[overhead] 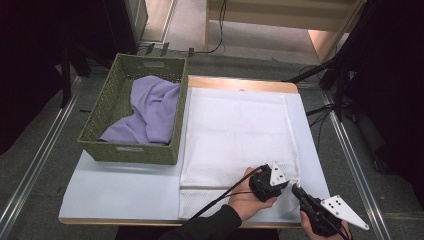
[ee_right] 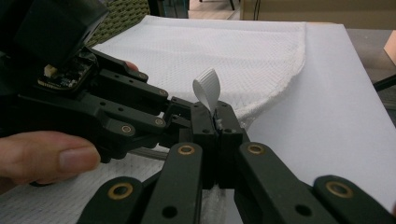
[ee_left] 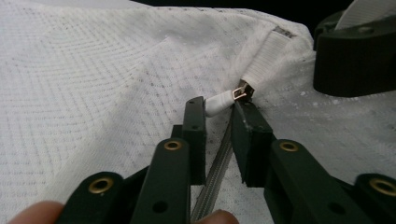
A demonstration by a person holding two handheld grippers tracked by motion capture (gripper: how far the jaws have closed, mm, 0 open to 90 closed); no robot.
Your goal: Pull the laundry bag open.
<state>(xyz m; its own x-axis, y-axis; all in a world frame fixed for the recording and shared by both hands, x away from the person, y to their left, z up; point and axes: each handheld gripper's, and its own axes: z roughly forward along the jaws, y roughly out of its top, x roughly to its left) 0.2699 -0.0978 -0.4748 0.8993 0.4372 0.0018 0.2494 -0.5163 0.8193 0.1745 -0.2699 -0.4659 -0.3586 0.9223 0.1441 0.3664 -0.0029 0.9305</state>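
Left gripper point(overhead: 283, 186) and right gripper point(overhead: 298, 192) meet at the white mesh laundry bag's point(overhead: 235, 130) near right corner on the pale surface point(overhead: 125, 185) from above; left gripper view, jaws slightly parted around the white zipper pull point(ee_left: 219, 103); right gripper view, jaws clamped tight on the white fabric tab point(ee_right: 207, 88).
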